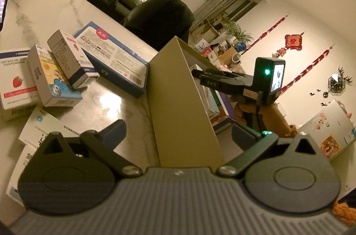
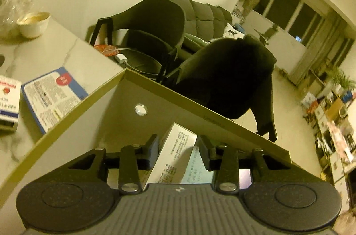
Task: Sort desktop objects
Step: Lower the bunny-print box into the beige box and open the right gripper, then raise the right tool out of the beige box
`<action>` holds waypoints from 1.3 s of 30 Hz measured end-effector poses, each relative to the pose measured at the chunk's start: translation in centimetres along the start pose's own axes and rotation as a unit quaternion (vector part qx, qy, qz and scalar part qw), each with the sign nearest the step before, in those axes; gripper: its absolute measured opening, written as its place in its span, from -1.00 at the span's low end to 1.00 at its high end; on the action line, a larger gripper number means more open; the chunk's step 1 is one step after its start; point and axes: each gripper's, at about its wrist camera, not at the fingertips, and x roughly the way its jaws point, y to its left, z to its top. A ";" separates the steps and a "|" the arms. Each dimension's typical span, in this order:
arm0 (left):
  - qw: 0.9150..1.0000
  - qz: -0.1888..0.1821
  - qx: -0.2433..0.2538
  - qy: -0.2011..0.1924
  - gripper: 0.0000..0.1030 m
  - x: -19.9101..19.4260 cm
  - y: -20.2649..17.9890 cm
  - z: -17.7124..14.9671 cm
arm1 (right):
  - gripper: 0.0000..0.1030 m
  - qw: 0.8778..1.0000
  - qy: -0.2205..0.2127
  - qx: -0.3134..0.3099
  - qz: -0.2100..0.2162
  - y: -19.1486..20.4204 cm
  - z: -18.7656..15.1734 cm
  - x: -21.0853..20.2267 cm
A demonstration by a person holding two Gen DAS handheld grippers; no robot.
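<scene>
Four small boxes (image 1: 53,77) lie left of one cardboard box (image 1: 178,101); one reads "SUSPENSION". Left gripper (image 1: 178,132) gapes apart; right gripper (image 2: 178,143) straddles a white box (image 2: 175,152), contact unclear.

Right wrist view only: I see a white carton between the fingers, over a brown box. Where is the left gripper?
Observer: The left gripper is open, facing the box's near wall.
Operator: Anything already inside?
Observer: Yes, flat cartons lean inside, below the right gripper.
Operator: What else waits on the table?
Observer: A cartoon box and a grey box lie beside the blue box.
</scene>
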 end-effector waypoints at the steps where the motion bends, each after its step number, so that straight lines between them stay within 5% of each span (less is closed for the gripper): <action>1: 1.000 0.000 0.000 0.000 0.99 0.0 0.0 0.0 | -0.18 1.000 -0.002 -0.003 0.002 0.0 0.0 -0.1; 14: 1.000 -0.004 -0.003 -0.001 0.99 0.4 0.3 -0.2 | 0.04 1.000 -0.029 -0.011 -0.002 -1.3 -0.4 -1.3; 21: 1.000 -0.007 -0.006 0.000 0.99 0.6 0.5 -0.3 | 0.04 0.996 -0.055 -0.002 0.076 -3.5 -1.7 -4.3; 31: 1.000 -0.009 -0.006 0.008 0.99 1.2 0.3 -0.7 | 0.04 0.979 -0.055 -0.126 0.149 -2.3 -4.8 -7.4; 39: 1.000 -0.005 -0.006 0.009 0.99 1.1 0.2 -0.7 | -0.07 0.966 -0.044 -0.217 0.133 0.2 -5.8 -7.0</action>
